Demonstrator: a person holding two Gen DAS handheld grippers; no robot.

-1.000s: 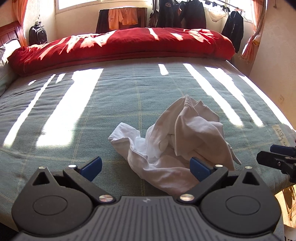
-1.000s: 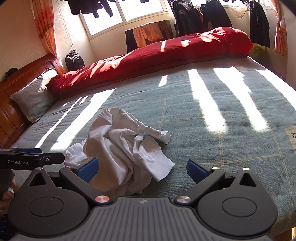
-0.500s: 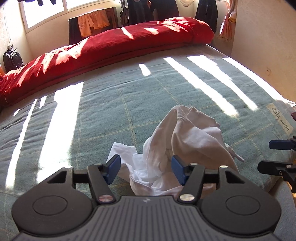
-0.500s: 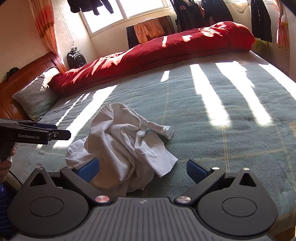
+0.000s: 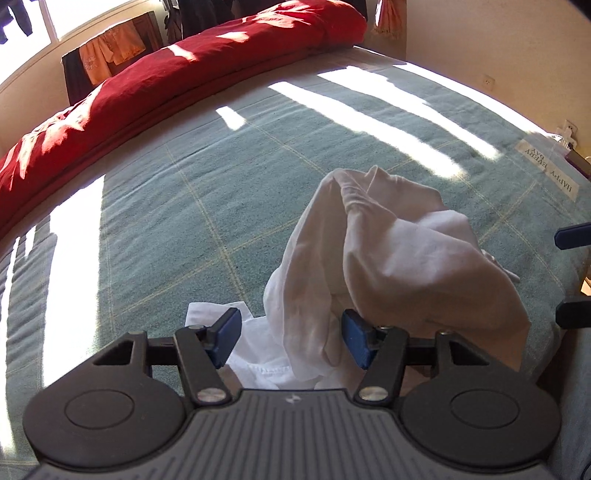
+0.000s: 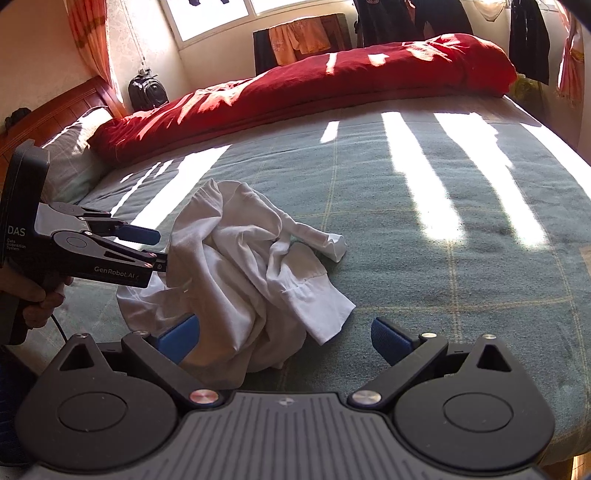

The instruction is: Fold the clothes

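Observation:
A crumpled white shirt (image 5: 391, 258) lies in a heap on the green bedspread (image 5: 207, 192). My left gripper (image 5: 291, 338) is partly open, and its jaws straddle a fold of the shirt's near edge without clamping it. In the right wrist view the shirt (image 6: 240, 273) lies left of centre with a sleeve stretched out to the right. My right gripper (image 6: 282, 338) is wide open just in front of the heap, its left finger against the cloth. The left gripper also shows in the right wrist view (image 6: 159, 247) at the shirt's left edge.
A rolled red duvet (image 6: 314, 88) lies along the far side of the bed. A pillow (image 6: 70, 162) and wooden headboard stand at the left. Dark clothes hang by the window (image 6: 388, 18). The bedspread's label (image 5: 550, 170) marks the right edge.
My left gripper has moved forward into the shirt's edge and its jaws have narrowed around a fold. My right gripper has stayed wide open and crept closer to the heap.

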